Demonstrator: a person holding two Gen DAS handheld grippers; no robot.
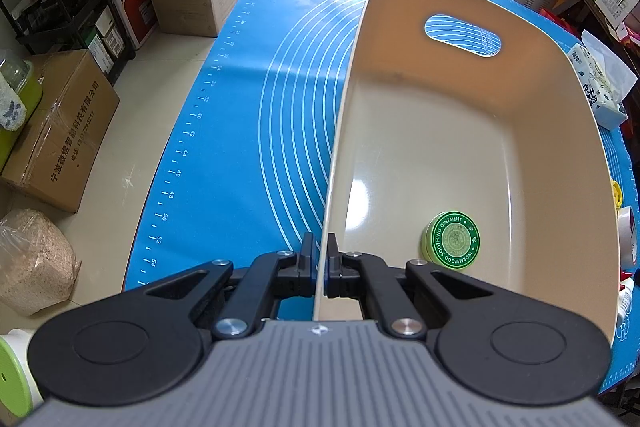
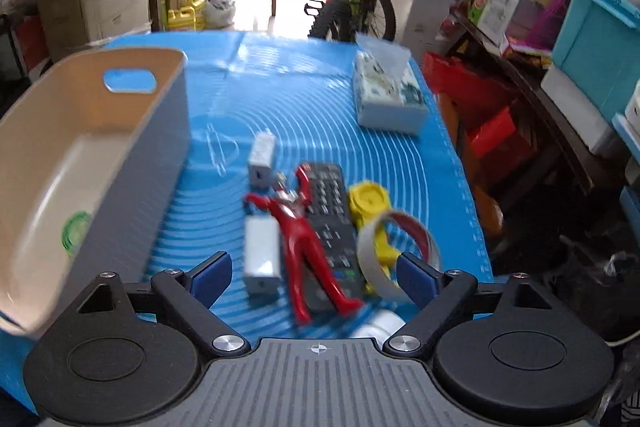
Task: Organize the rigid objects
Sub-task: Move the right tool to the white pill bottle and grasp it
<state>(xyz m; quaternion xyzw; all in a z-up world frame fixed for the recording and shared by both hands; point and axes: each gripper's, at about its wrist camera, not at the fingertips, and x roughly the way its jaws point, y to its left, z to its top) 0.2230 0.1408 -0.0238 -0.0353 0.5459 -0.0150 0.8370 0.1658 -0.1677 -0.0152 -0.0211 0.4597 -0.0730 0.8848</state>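
My left gripper [image 1: 321,247] is shut on the left wall of a beige bin [image 1: 460,131], one finger each side of the rim. A green ointment tin [image 1: 451,240] lies inside the bin. The bin [image 2: 52,163] also shows at the left of the right wrist view, with the tin [image 2: 74,230] blurred inside. My right gripper [image 2: 314,273] is open and empty above a red figure [image 2: 298,223], a black remote [image 2: 330,223], a yellow toy [image 2: 370,205], a tape roll [image 2: 396,251] and two grey blocks [image 2: 262,261] [image 2: 262,159] on the blue mat [image 2: 288,95].
A tissue pack [image 2: 386,95] lies at the mat's far right. A white bottle cap [image 2: 380,323] shows near the right gripper's base. Cardboard boxes [image 1: 60,131] stand on the floor left of the table, a bicycle [image 2: 356,3] behind it, shelves to the right.
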